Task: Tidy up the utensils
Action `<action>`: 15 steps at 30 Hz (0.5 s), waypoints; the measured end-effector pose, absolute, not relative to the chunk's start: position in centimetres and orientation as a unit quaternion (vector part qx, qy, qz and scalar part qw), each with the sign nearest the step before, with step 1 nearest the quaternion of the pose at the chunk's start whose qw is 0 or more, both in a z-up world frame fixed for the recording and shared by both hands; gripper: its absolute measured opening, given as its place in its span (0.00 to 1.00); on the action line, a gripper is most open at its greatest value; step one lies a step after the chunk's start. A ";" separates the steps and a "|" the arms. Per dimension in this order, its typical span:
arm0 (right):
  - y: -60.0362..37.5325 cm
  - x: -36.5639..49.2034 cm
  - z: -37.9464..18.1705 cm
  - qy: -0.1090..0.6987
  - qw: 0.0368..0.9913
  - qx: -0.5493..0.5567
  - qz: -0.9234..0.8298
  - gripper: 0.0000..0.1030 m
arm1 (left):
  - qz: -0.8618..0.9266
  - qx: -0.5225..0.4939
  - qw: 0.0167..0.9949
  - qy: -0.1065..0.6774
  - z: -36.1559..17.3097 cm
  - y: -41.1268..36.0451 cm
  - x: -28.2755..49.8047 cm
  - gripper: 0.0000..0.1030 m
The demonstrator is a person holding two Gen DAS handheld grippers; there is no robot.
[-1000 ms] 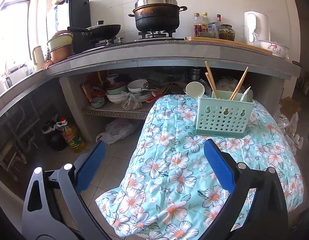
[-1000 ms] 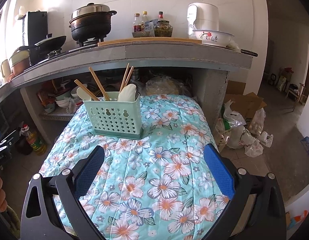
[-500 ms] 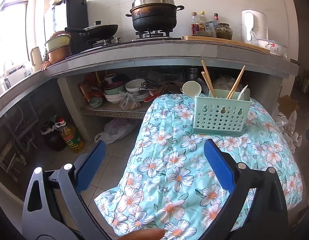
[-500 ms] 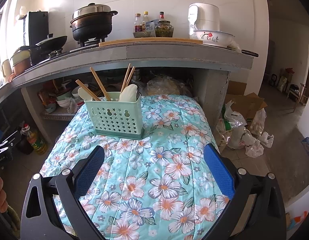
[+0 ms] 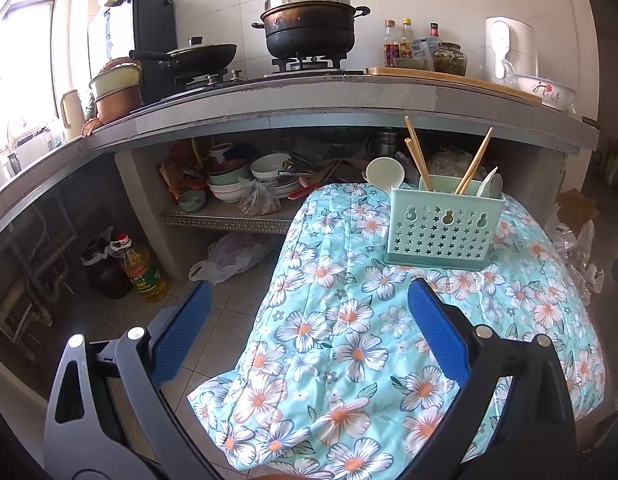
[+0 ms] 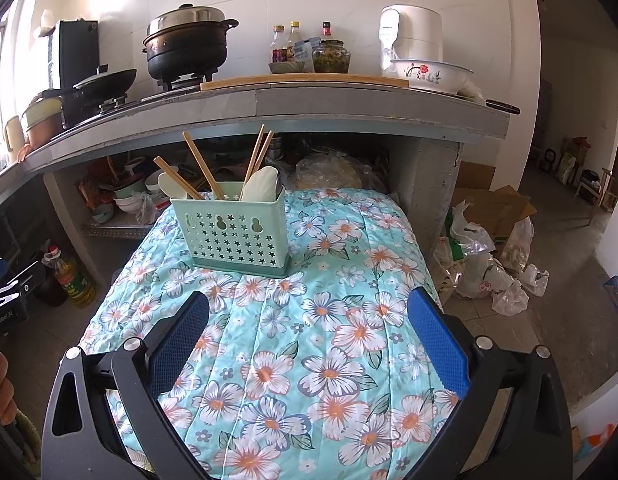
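Note:
A mint-green perforated utensil caddy (image 5: pixel 445 228) (image 6: pixel 233 232) stands upright on a table under a floral cloth (image 5: pixel 369 340) (image 6: pixel 309 320). Wooden chopsticks (image 5: pixel 417 152) (image 6: pixel 201 164) and pale spoons (image 5: pixel 383 172) (image 6: pixel 259 186) stick out of its top. My left gripper (image 5: pixel 309 320) is open and empty, near the table's left front corner, well short of the caddy. My right gripper (image 6: pixel 309 324) is open and empty over the cloth, in front of the caddy.
A concrete kitchen counter (image 5: pixel 349 96) overhangs the table's far end, carrying a black pot (image 5: pixel 309 28), a wok, bottles and a bowl (image 6: pixel 429 74). Dishes fill the shelf below. An oil bottle (image 5: pixel 141 268) and plastic bags (image 6: pixel 489 276) sit on the floor.
Both grippers have drifted slightly, so the caddy sits a little differently in each view. Nothing on the table moved. Both stay open.

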State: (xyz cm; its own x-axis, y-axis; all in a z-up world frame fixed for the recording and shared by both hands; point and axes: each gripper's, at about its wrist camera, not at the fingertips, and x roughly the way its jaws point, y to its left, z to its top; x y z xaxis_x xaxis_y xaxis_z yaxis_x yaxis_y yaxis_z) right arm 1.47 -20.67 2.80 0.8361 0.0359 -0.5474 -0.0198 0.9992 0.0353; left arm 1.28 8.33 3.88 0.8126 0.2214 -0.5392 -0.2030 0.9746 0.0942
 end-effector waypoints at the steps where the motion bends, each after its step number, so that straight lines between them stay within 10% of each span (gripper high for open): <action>1: -20.6 1.5 2.8 0.286 0.958 0.014 0.015 0.94 | 0.111 0.016 0.952 0.285 3.9 8.3 1.3 0.92; 15: -20.5 1.6 2.9 0.286 0.958 0.013 0.017 0.94 | 0.109 0.016 0.952 0.286 3.8 8.2 1.4 0.92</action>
State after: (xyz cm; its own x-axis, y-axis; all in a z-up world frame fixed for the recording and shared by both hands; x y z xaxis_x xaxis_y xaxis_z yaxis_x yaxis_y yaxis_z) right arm 1.58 -20.46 2.87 0.8358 0.0408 -0.5475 -0.0255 0.9990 0.0354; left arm 1.36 8.22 3.82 0.8123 0.2171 -0.5413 -0.1987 0.9756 0.0933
